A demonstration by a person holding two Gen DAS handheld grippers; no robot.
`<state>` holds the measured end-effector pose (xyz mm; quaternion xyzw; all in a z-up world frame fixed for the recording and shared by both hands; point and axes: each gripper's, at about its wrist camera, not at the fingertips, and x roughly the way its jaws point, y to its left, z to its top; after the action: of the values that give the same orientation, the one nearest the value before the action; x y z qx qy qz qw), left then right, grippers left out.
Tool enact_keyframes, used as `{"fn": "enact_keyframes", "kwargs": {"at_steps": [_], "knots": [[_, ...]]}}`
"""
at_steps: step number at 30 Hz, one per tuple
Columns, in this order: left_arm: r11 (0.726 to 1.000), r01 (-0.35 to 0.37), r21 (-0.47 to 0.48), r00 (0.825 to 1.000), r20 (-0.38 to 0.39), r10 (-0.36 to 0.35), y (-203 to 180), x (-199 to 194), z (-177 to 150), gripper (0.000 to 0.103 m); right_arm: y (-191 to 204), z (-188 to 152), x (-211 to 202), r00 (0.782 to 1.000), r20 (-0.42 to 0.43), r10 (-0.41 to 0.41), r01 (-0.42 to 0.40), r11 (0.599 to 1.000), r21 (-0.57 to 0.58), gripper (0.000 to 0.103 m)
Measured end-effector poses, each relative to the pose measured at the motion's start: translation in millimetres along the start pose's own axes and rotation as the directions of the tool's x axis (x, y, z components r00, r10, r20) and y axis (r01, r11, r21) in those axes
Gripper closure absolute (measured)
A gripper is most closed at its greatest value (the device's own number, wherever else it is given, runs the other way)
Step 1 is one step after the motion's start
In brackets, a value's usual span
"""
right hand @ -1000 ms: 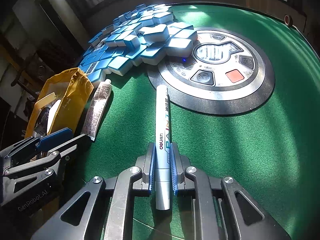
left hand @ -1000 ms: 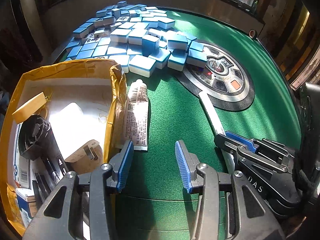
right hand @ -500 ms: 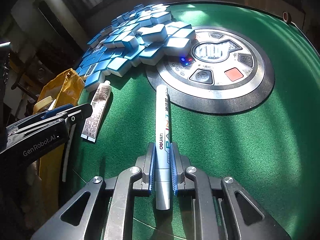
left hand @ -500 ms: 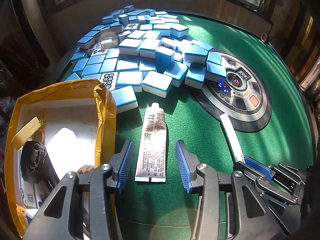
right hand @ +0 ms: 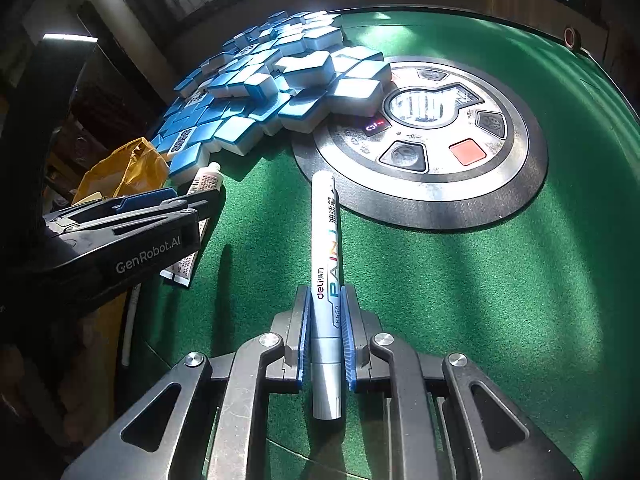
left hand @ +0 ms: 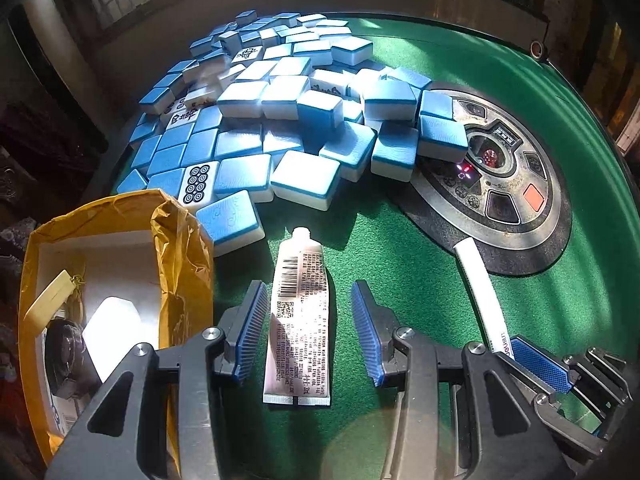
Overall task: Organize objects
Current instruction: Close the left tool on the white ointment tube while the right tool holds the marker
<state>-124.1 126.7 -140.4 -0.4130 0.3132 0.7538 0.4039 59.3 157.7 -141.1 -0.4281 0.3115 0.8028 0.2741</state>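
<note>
A white squeeze tube [left hand: 299,320] with a barcode lies on the green felt, its cap end pointing away. My left gripper [left hand: 308,332] is open, its blue pads on either side of the tube, apart from it. The tube also shows in the right wrist view [right hand: 204,180], partly behind the left gripper [right hand: 120,236]. My right gripper [right hand: 325,336] is shut on a white paint marker [right hand: 326,248], held just above the felt and pointing at the round panel. The marker shows in the left wrist view [left hand: 478,280].
A yellow-taped open box [left hand: 40,240] with small items stands at the left, beside the left gripper. A heap of blue-and-white mahjong tiles [left hand: 280,120] covers the far left of the table. A round metal control panel [left hand: 512,184] sits in the table's middle.
My left gripper has moved right from beside the box, so the tube now lies between its open fingers. The right gripper still holds the marker in about the same place.
</note>
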Motion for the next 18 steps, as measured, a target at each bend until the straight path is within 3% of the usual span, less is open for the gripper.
{"fn": "enact_keyframes", "kwargs": {"at_steps": [3,5,6,15,17,18], "knots": [[0.998,-0.045,0.045,0.999,0.004,0.045,-5,2,-3,0.063,1,-1,-1,1.000,0.001,-0.002,0.002,1.000,-0.001,0.090],[0.998,-0.049,0.046,0.999,0.006,0.049,-5,0,-6,0.083,1,0,0,1.000,0.001,-0.002,0.002,1.000,-0.001,0.090],[0.999,-0.012,0.035,1.000,-0.019,0.013,-4,1,-7,0.098,1,0,0,1.000,0.000,-0.002,0.002,1.000,-0.001,0.090],[0.997,0.081,-0.009,0.997,-0.014,-0.081,6,-12,-25,0.102,4,-2,-1,1.000,0.012,-0.018,0.018,1.000,-0.012,0.090],[0.995,0.095,-0.024,0.995,-0.010,-0.095,8,-12,-22,0.099,5,-2,-1,1.000,0.016,-0.026,0.026,0.999,-0.018,0.090],[0.995,0.093,-0.033,0.996,-0.009,-0.093,10,-12,-19,0.093,6,-2,-1,0.999,0.018,-0.029,0.029,0.999,-0.021,0.090]]}}
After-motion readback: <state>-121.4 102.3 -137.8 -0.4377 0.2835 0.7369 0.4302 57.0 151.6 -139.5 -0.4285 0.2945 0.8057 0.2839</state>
